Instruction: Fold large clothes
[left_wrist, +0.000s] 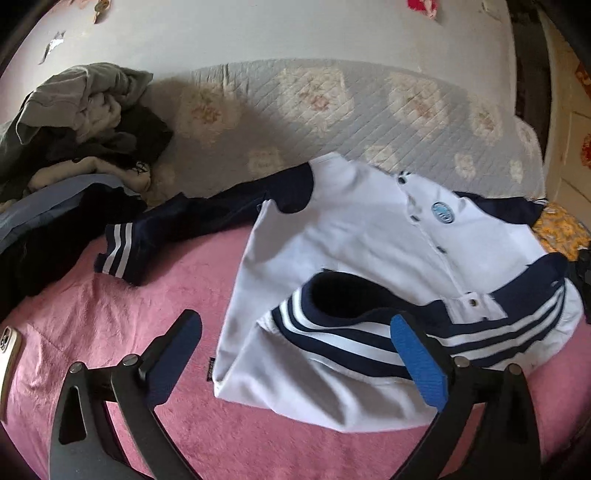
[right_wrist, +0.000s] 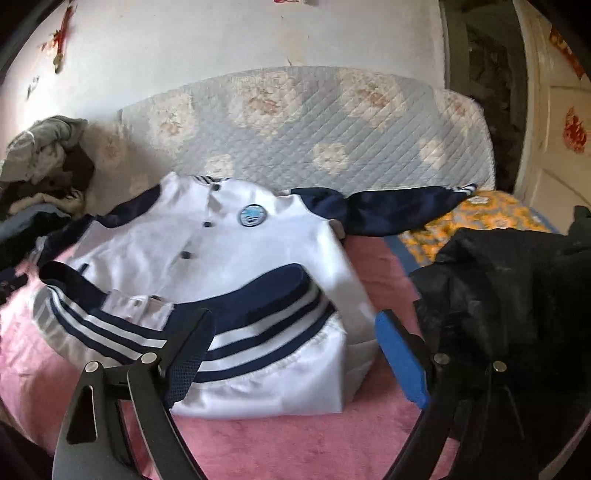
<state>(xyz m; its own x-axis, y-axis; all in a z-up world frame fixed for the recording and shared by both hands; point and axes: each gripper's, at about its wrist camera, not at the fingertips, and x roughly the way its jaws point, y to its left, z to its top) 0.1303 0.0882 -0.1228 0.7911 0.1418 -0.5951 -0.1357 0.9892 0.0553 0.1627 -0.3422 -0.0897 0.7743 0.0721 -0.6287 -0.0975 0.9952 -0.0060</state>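
Both grippers, left gripper (left_wrist: 295, 339) and right gripper (right_wrist: 295, 343), hang spread and empty over the jacket (left_wrist: 351, 240). Its hem is folded up; likely next, the sleeve (left_wrist: 177, 229) at left needs folding in.

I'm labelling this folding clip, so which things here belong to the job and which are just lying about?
Part of the job:
white and navy jacket
left gripper, open
right gripper, open

Lying about:
heap of clothes
phone
black garment
pink blanket
quilted cushion
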